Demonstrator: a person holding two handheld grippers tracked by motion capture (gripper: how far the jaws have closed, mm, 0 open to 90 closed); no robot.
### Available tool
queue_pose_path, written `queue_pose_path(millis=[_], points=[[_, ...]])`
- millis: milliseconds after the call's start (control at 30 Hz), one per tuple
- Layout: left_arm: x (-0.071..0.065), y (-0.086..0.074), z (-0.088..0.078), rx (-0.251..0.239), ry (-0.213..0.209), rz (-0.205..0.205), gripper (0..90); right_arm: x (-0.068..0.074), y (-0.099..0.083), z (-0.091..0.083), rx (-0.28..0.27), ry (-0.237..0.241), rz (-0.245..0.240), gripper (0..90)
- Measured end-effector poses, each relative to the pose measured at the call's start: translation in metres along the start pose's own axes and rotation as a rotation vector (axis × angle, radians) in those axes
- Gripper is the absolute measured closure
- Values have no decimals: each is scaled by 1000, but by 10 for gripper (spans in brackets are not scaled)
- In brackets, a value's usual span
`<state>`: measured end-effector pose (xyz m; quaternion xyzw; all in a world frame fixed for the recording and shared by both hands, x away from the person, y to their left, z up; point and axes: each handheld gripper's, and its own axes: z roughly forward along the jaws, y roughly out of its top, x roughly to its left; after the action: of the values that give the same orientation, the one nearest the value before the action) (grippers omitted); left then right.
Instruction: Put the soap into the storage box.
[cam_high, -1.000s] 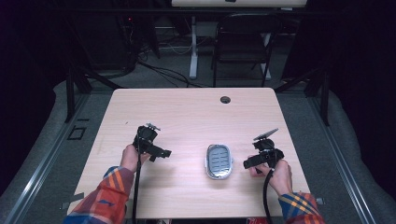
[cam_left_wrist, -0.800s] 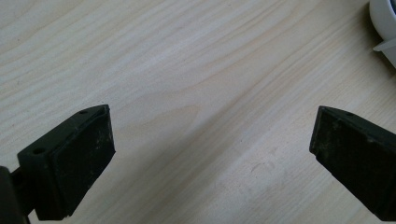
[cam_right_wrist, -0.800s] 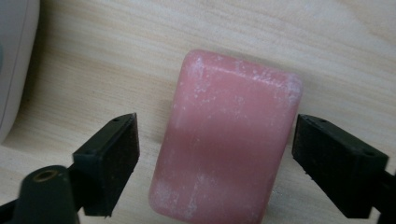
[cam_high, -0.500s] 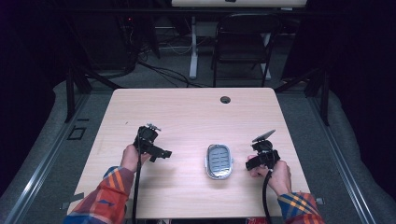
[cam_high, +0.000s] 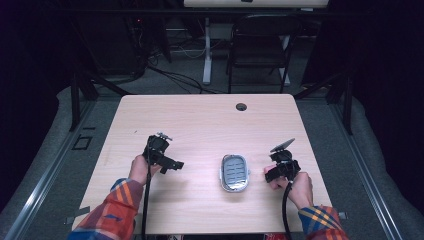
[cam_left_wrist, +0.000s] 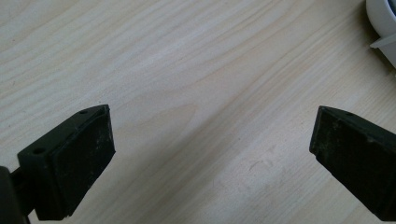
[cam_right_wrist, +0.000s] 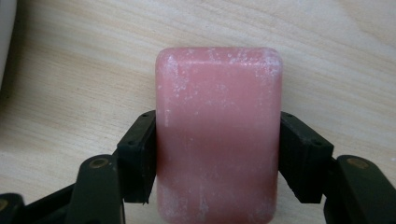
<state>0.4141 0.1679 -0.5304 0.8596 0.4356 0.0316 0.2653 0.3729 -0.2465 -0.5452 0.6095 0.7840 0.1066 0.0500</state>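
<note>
Soap dish (cam_high: 234, 173) on wooden table (cam_high: 200, 120)

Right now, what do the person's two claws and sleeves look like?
Both claws are black. The left claw has two blocky jaws with flat, dusty, scuffed pads and a black cable trailing toward the person. The right claw carries a grey three-cornered plate on top and a black cable too; its jaw links show brass-coloured pins. The sleeves are plaid: red, orange, blue, yellow.
</note>
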Motion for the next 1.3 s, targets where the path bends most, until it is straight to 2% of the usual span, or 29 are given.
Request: queue_pose_path(millis=[133,333,500,833,933,967,1067,1100,1167,1200,1233,1300], points=[[0,0,0,-1,-2,0,0,0,0,-2,-5,3,-16,369],[1,0,0,0,-6,2,0,1,1,-4,17,7,-45,369],[0,0,0,-4,-6,4,0,-2,1,-11,3,6,-39,369],[0,0,0,-3,-4,6,0,-3,3,-24,4,13,-69,369],[1,0,-1,-5,-3,4,0,-2,2,-25,-21,20,-59,369],[1,0,-1,-5,-3,2,0,-2,3,-27,-3,10,-72,369],[1,0,0,-4,-4,3,0,-3,3,-30,-2,14,-76,369],[1,0,0,-4,-4,3,0,-2,2,-29,-24,19,-58,369],[0,0,0,-5,-4,3,0,-3,3,-32,1,15,-82,369],[1,0,0,-5,-4,3,0,-2,2,-31,-32,27,-59,369],[1,0,0,-6,-2,3,0,-2,4,-35,-3,17,-85,370],[1,0,0,-5,-2,3,0,-1,4,-37,-10,19,-86,369]])
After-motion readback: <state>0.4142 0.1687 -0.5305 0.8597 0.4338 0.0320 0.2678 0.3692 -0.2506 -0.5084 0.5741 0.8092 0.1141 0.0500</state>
